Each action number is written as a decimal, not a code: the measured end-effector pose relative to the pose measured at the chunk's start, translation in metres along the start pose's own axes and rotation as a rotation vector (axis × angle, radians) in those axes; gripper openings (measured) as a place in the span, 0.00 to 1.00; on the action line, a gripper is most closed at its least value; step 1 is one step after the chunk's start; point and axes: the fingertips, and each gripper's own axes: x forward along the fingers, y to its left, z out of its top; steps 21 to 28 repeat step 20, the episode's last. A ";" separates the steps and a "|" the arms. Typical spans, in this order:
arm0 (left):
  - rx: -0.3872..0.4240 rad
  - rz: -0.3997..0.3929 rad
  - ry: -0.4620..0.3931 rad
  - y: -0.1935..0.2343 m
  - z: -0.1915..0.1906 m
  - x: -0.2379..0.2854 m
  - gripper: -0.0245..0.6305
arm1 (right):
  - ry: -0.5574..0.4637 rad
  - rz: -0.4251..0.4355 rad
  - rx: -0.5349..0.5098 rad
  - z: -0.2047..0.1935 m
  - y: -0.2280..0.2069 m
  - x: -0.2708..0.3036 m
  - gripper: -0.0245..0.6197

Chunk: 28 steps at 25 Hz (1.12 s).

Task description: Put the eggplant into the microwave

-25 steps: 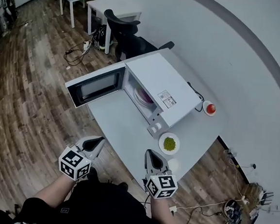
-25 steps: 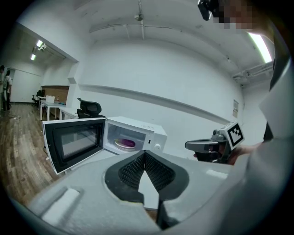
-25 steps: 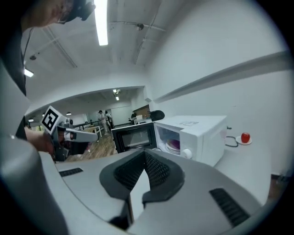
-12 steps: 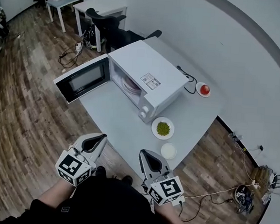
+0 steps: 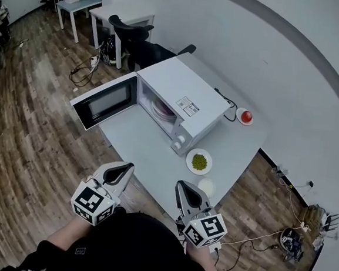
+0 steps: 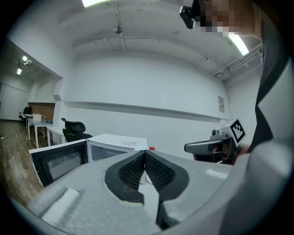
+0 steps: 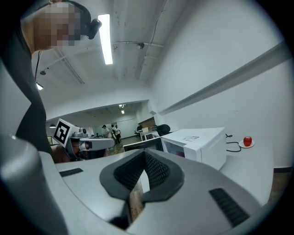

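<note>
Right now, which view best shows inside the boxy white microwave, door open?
Head view: the boxy white microwave gapes open, a round plate inside. Both gripper views catch it from low, inside barely visible.

Office, desks (image 5: 118, 10), swivel chair (image 5: 137, 37), floor cables (image 5: 81, 65)

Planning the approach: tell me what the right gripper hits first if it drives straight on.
Likely the microwave: the right gripper, claw shut and empty, points across the table at its open front. Height is unclear, so it might pass over the top.
</note>
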 end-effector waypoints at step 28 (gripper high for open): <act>-0.019 -0.026 -0.003 0.014 0.000 -0.004 0.05 | 0.020 -0.012 -0.037 -0.002 0.014 0.014 0.06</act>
